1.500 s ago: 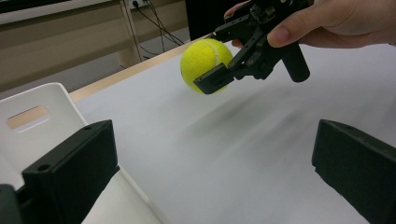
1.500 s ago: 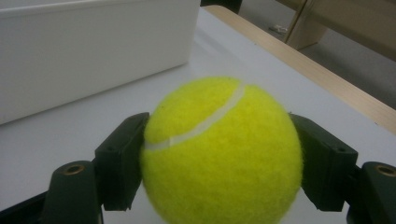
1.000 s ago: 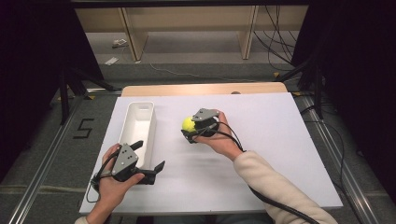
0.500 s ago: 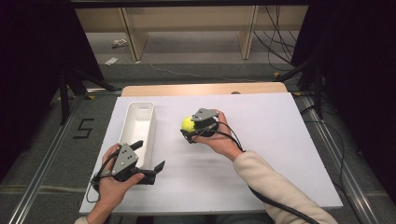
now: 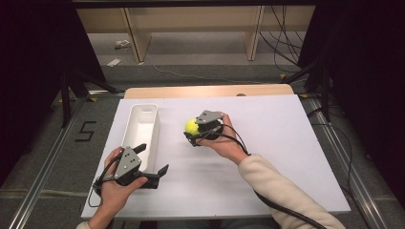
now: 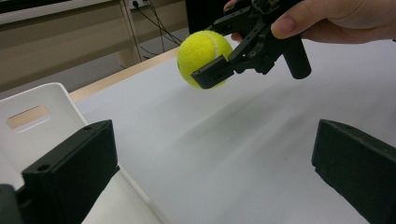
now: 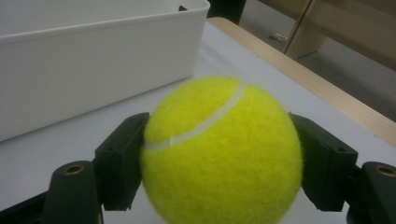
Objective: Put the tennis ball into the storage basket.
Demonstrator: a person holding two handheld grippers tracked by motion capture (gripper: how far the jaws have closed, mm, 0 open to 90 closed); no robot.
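Item one: fuzzy yellow-green tennis ball [image 5: 191, 126], which we hold clear of the white counter [image 5: 286, 143] in the right gripper [image 5: 193, 134], its fingers clenched on the ball's two sides. Item two: long white plastic bin [image 5: 141, 129], open-topped, lying well to the ball's left. Item three: left gripper [image 5: 152, 161], fingers spread wide and grasping nothing, resting by the bin's near end. We judge the step to be carrying the ball to the bin: we should keep the squeeze even, lift above the rim, and release only once centred over the opening.
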